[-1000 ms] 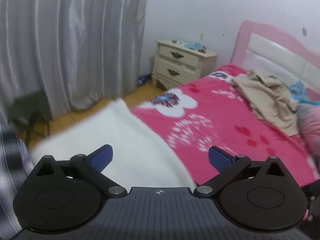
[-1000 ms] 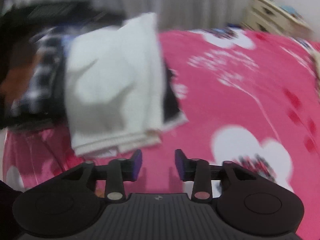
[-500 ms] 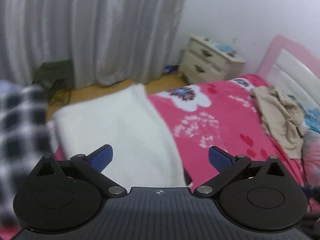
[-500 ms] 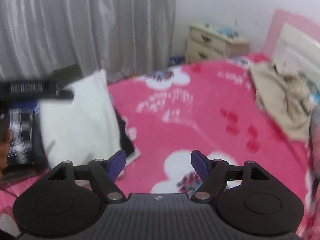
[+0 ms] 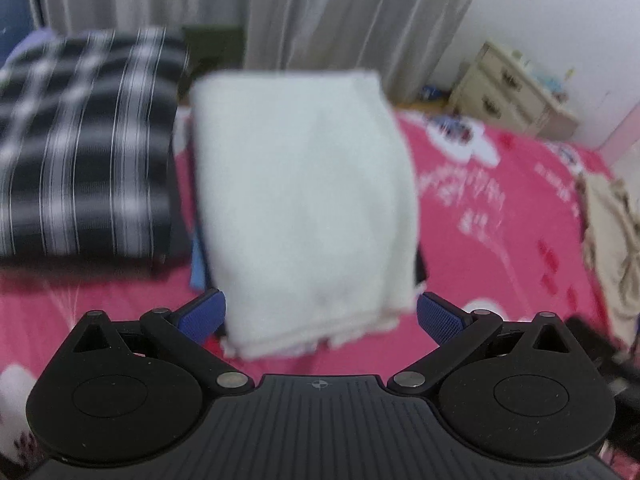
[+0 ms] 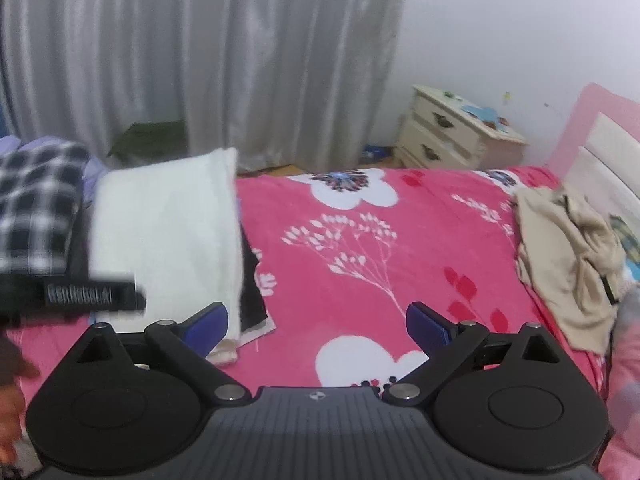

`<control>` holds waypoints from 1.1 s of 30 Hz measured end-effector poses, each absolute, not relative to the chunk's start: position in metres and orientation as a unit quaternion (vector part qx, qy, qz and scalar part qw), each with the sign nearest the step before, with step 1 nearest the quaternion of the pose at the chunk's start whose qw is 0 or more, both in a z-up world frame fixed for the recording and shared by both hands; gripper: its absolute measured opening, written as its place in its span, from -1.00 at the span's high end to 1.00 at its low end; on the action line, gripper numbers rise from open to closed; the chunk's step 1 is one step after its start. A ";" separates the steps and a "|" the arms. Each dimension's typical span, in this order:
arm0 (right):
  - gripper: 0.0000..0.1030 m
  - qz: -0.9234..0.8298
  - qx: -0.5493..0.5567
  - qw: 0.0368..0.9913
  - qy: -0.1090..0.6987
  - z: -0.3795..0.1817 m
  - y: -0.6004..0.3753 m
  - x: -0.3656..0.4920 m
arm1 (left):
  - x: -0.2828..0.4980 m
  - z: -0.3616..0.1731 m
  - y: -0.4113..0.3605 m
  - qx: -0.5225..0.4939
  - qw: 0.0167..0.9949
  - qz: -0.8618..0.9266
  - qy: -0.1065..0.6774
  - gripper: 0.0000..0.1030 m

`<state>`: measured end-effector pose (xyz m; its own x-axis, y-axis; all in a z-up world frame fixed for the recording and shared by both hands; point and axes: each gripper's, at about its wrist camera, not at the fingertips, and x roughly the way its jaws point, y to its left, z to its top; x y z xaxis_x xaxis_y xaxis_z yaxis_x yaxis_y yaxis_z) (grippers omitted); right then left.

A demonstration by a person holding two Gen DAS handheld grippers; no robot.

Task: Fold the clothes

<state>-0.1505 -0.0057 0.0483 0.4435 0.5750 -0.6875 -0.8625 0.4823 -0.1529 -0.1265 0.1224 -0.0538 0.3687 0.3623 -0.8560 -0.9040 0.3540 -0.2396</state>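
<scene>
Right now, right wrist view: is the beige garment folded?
No. The beige garment lies crumpled in a loose heap on the pink blanket near the headboard.

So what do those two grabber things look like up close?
Both look the same. The left gripper and the right gripper each have a black ribbed body with two round black discs, black linkage bars with silver pins, blue textured fingertips, and a small crosshair mark.

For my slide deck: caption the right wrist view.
Open right hand-held gripper above pink bedspread, folded white garment at left.
</scene>
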 end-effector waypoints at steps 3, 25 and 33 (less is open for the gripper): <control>-0.92 0.434 -0.253 0.816 0.287 0.049 -0.002 -0.154 | -0.124 -0.061 0.120 -0.391 0.732 0.427 0.359 -1.00; -0.92 0.393 -0.322 0.817 0.271 0.046 -0.025 -0.115 | -0.088 -0.073 0.088 -0.366 0.774 0.390 0.339 -0.82; -0.92 0.414 -0.319 0.811 0.265 0.038 -0.001 -0.122 | -0.110 -0.083 0.096 -0.409 0.734 0.411 0.353 -0.85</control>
<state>-0.1217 -0.0013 0.0383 0.5176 0.5016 -0.6931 -0.8396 0.4539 -0.2985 -0.1101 0.0959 -0.0827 0.4130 0.3152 -0.8544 -0.8926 0.3263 -0.3111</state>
